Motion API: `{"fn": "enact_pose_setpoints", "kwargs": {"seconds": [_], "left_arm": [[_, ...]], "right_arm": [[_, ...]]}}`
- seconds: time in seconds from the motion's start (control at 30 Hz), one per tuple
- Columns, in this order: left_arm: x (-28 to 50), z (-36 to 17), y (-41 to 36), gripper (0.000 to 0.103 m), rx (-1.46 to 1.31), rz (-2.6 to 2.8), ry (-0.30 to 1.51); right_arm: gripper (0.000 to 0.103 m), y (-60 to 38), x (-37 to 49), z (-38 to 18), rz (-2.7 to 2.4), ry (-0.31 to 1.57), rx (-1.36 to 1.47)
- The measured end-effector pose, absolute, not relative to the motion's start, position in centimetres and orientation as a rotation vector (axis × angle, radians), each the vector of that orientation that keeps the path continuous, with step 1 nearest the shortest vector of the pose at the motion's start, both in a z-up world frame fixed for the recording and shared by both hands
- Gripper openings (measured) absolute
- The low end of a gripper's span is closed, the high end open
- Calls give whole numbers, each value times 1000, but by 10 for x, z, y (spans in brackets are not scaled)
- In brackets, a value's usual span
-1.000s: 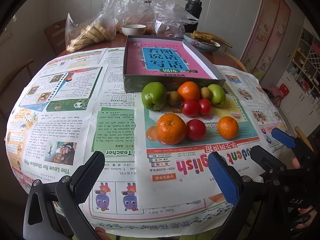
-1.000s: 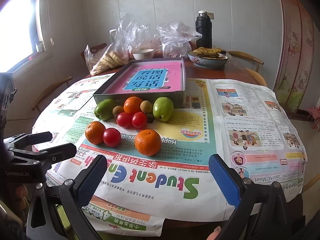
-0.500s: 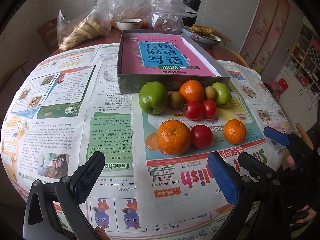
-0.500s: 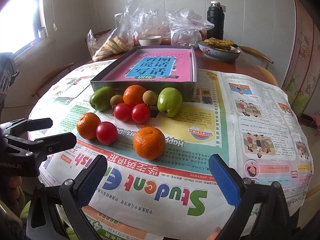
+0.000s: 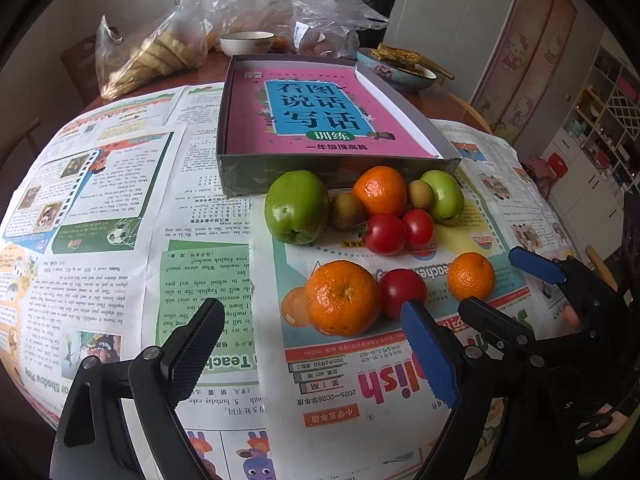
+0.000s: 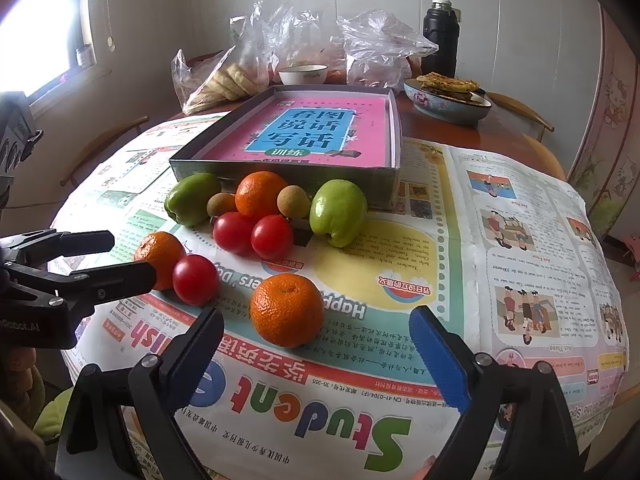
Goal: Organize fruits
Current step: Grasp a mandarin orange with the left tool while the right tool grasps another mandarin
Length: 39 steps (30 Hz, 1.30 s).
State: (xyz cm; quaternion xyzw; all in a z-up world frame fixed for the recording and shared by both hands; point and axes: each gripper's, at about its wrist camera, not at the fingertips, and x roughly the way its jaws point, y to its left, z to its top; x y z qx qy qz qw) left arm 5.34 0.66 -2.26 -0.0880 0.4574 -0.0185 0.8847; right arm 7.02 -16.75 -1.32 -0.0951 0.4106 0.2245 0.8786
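You are at a round table covered with colorful newspaper pages, in a room with pale walls. The fruit sits in a bunch on the paper, straight ahead of both your grippers. Your left gripper is wide open and holds nothing, and the big orange lies just past its tips, between the two fingers. A red tomato touches that orange on its right side. A smaller orange sits a little farther right, apart from the tomato. Your right gripper is wide open too and holds nothing, and that same smaller orange lies just ahead of it, between its fingers. Farther out from both grippers is a tighter bunch: two tomatoes side by side, another orange behind them, a small brown fruit on each side of that orange, and a green fruit at each end. Right behind that bunch is a flat gray box with a pink book lying inside it. Past the box, at the far side of the table, you can see clear plastic bags, a white bowl, a blue dish of food and a black bottle.
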Motion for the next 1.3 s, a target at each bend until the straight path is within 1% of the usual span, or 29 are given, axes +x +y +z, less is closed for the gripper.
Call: {"fn": "enact_pose_setpoints", "kwargs": {"seconds": [0.03, 0.07, 0.13, 0.27, 0.33, 0.47, 0.53, 0.67, 0.73, 0.83, 0.87, 1.13, 1.2, 1.23, 1.3], "left_arm": [[55, -23, 7, 78, -186, -48, 953], [56, -24, 7, 74, -188, -53, 961], [59, -26, 7, 73, -191, -56, 966], [62, -26, 8, 73, -198, -62, 966], [63, -26, 8, 73, -199, -64, 966], [66, -26, 8, 70, -205, -72, 969], [67, -26, 8, 69, -211, -79, 970], [68, -27, 9, 69, -221, -85, 972], [68, -28, 10, 68, -229, -92, 974], [68, -28, 9, 61, -240, -118, 976], [68, -28, 9, 60, -240, -122, 976], [76, -35, 7, 59, -245, -137, 1005], [78, -36, 8, 53, -260, -153, 1004], [78, -36, 9, 44, -273, -171, 1005], [78, -35, 8, 44, -272, -174, 1006]], "right_arm": [[90, -166, 71, -13, 473, 856, -201], [89, -165, 71, -13, 475, 857, -206], [82, -163, 72, -14, 479, 860, -213], [75, -159, 73, -15, 495, 861, -222], [69, -158, 74, -16, 501, 863, -225], [60, -157, 76, -19, 508, 871, -235], [51, -156, 78, -21, 518, 876, -239], [45, -154, 78, -24, 541, 880, -240], [39, -152, 78, -24, 558, 878, -243], [39, -152, 79, -24, 564, 879, -241], [39, -153, 80, -24, 567, 882, -233], [39, -154, 82, -24, 573, 894, -214], [39, -155, 82, -24, 574, 895, -210], [39, -155, 82, -24, 574, 896, -207], [39, -156, 83, -24, 577, 896, -199]]}}
